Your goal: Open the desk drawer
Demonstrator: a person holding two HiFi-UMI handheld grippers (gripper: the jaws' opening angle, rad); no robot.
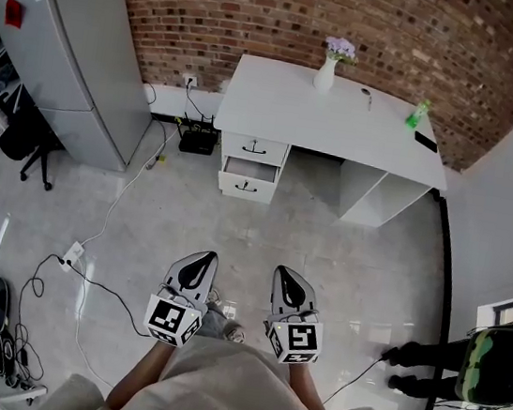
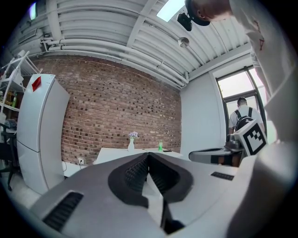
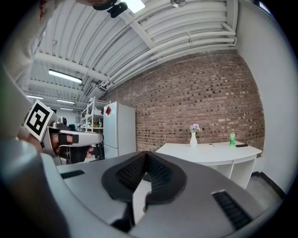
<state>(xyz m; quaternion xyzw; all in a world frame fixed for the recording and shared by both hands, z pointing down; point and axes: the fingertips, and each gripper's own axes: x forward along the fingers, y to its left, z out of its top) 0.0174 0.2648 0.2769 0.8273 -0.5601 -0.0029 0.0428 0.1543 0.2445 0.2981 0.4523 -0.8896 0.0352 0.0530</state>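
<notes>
**Room.** A red brick wall (image 1: 293, 10) runs across the top of the head view, with a glossy grey floor (image 1: 325, 256) below it. A white desk (image 1: 280, 108) stands against the wall in the upper centre of the frame.

**Drawers.** A drawer unit (image 1: 226, 162) with three stacked fronts sits under the left part of the desk.
- The top drawer (image 1: 256, 148) and the bottom drawer (image 1: 245, 186) lie flush. Each has a dark handle.
- The middle drawer (image 1: 250, 169) shows a shadowed gap above its front and appears to stand slightly out. Its contents cannot be made out.

**Desktop.**
- A white vase (image 1: 325, 74) stands upright near the rear edge and holds pale purple flowers (image 1: 340, 47).
- A green bottle (image 1: 417, 113) stands toward the right end, near a dark flat object (image 1: 426, 142).

**Surroundings.**
- A tall grey refrigerator (image 1: 70, 50) fills the upper left of the frame, with its doors shut.
- A white power strip (image 1: 71, 257) lies on the floor at the left, with cables attached.
- A second person (image 1: 462, 361) stands at the right edge.

**Grippers.** The left gripper (image 1: 203, 258) and the right gripper (image 1: 285, 273) are side by side at lower centre. Both point toward the desk and are well apart from it.
- In the left gripper view, the jaws are pressed together at the tips with nothing between them.
- In the right gripper view, the jaws are likewise pressed together and empty.
</notes>
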